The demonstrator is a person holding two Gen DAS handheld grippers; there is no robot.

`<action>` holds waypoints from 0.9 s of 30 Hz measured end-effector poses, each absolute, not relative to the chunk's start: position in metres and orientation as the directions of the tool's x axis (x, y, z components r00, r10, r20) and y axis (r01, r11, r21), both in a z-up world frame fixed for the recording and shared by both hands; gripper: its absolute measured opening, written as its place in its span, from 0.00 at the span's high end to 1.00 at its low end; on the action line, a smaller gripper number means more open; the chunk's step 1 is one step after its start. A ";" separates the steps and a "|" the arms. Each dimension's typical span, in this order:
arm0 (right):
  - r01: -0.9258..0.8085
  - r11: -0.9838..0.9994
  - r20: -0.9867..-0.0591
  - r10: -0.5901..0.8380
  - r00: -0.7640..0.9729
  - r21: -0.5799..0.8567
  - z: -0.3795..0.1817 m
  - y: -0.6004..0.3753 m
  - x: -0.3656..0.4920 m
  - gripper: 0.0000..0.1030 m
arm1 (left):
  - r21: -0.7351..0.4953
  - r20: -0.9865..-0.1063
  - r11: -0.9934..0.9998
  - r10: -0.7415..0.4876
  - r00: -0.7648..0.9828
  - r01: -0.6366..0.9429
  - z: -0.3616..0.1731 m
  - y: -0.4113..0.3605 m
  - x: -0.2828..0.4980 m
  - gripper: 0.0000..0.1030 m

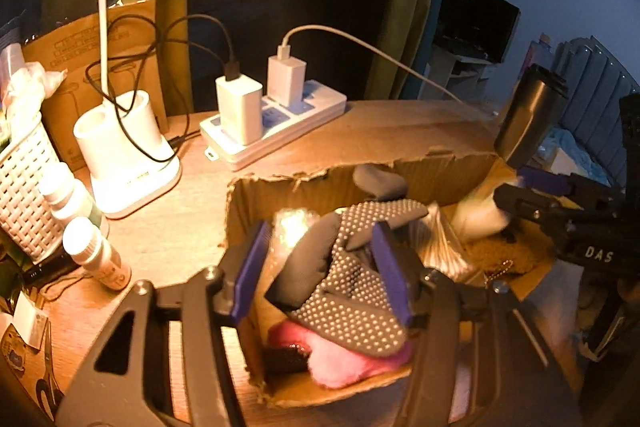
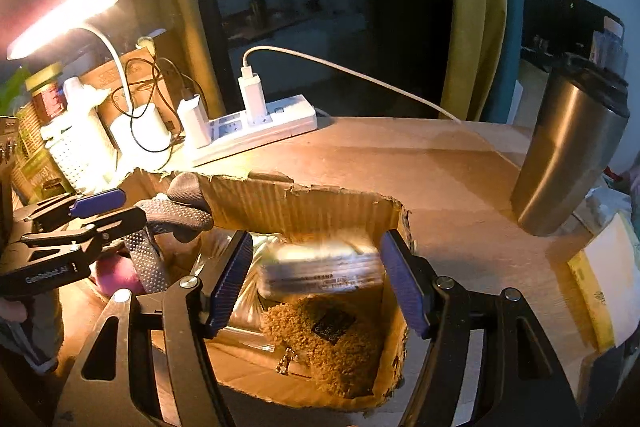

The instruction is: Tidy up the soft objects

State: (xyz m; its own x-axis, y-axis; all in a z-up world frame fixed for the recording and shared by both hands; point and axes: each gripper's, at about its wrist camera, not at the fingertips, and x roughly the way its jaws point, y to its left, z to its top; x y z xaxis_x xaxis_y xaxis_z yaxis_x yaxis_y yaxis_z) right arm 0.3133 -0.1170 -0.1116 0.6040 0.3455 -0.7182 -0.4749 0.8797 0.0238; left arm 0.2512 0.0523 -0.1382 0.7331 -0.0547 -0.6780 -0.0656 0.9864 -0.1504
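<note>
A torn cardboard box [image 1: 280, 183] [image 2: 304, 199] stands on the desk. My left gripper [image 1: 320, 263] hangs over its left half, jaws wide apart, around a grey dotted glove [image 1: 352, 267] that lies on a pink plush [image 1: 344, 363]. The glove also shows in the right wrist view [image 2: 176, 215], beside the left gripper [image 2: 100, 215]. My right gripper [image 2: 316, 279] is open over the box's right half, above a blurred packet of tissues [image 2: 320, 267] and a brown fuzzy pouch [image 2: 332, 347]. In the left wrist view the right gripper [image 1: 508, 203] is beside the packet [image 1: 480, 219].
A white power strip [image 1: 276, 123] [image 2: 256, 131] with chargers and cables lies behind the box. A lit desk lamp base [image 1: 128, 163], small bottles [image 1: 96, 251] and a white basket [image 1: 24, 187] stand to the left. A steel tumbler [image 2: 568, 155] stands to the right.
</note>
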 end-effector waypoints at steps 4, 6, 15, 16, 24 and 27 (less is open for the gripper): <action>-0.473 0.881 -0.707 0.346 0.617 0.019 -0.106 -0.117 0.309 0.32 | -0.154 -0.664 0.986 -0.055 0.746 -0.064 -0.132 0.052 0.245 0.44; -0.471 0.882 -0.702 0.346 0.622 0.017 -0.102 -0.119 0.305 0.32 | -0.151 -0.658 0.987 -0.054 0.751 -0.062 -0.128 0.051 0.241 0.44; -0.476 0.879 -0.684 0.352 0.639 0.008 -0.085 -0.121 0.278 0.32 | -0.142 -0.615 0.989 -0.054 0.787 -0.043 -0.106 0.045 0.215 0.44; -0.476 0.879 -0.681 0.352 0.642 0.006 -0.083 -0.121 0.274 0.32 | -0.141 -0.611 0.989 -0.054 0.790 -0.041 -0.104 0.044 0.212 0.44; -0.469 0.883 -0.661 0.343 0.667 -0.014 -0.067 -0.129 0.242 0.32 | -0.146 -0.582 0.989 -0.071 0.810 -0.019 -0.091 0.035 0.183 0.43; -0.463 0.886 -0.657 0.338 0.674 -0.019 -0.064 -0.131 0.231 0.32 | -0.149 -0.573 0.989 -0.076 0.816 -0.012 -0.088 0.032 0.173 0.43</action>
State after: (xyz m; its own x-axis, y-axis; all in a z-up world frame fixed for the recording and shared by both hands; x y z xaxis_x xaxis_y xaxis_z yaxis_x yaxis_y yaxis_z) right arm 0.2307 -0.1310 -0.0644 0.6735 0.3383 -0.6572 -0.4635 0.8859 -0.0189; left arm 0.1732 0.0320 -0.0883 0.8160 -0.0761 -0.5731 -0.0120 0.9888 -0.1485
